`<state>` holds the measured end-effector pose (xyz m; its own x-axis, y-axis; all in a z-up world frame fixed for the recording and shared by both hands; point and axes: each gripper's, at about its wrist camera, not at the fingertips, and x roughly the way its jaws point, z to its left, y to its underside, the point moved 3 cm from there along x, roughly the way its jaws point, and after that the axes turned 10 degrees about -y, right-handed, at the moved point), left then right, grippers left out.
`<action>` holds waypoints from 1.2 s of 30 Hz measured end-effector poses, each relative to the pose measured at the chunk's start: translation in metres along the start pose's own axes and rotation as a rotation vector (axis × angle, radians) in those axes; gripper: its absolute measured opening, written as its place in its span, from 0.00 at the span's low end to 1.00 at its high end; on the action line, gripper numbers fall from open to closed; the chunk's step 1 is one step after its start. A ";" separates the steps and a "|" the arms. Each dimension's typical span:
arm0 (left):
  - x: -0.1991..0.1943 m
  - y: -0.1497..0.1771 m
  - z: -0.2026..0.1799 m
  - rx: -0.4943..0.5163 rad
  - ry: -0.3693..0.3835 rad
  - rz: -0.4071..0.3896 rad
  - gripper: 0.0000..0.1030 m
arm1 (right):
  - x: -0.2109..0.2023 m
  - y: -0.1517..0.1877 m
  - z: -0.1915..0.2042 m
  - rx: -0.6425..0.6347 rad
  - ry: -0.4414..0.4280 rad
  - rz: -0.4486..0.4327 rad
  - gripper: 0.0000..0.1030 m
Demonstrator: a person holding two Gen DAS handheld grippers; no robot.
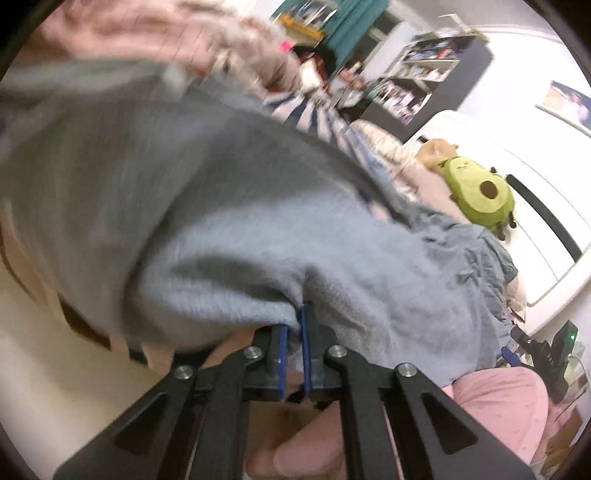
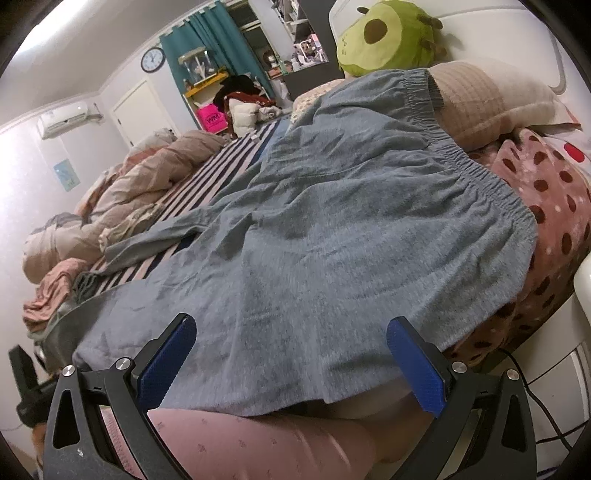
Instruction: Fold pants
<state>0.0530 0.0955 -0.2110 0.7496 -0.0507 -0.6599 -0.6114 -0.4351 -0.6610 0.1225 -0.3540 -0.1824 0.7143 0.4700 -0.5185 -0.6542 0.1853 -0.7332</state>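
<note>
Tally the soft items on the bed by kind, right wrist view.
Pants: 1
Avocado plush: 1
Pillow: 1
Polka-dot blanket: 1
Bunched duvet: 1
Striped sheet: 1
Total: 6
Left gripper is clamped on the pants; right gripper is open.

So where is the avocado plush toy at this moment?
The avocado plush toy sits at the head of the bed, against the white headboard, just behind the beige pillow and beyond the waistband of the grey pants; the left wrist view shows it at right.
</note>
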 end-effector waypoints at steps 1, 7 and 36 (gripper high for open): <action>-0.005 -0.004 -0.005 0.024 -0.009 -0.022 0.04 | -0.001 0.000 -0.001 0.002 -0.002 -0.002 0.99; -0.025 -0.026 -0.018 0.070 -0.011 -0.117 0.03 | -0.014 0.005 -0.010 0.033 -0.016 -0.011 0.99; -0.065 -0.101 -0.057 0.229 -0.128 -0.321 0.03 | -0.007 -0.038 -0.014 -0.018 -0.103 -0.080 0.02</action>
<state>0.0806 0.0912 -0.0806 0.8824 0.1738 -0.4373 -0.4035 -0.1986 -0.8931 0.1458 -0.3758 -0.1574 0.7339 0.5411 -0.4106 -0.5910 0.2107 -0.7787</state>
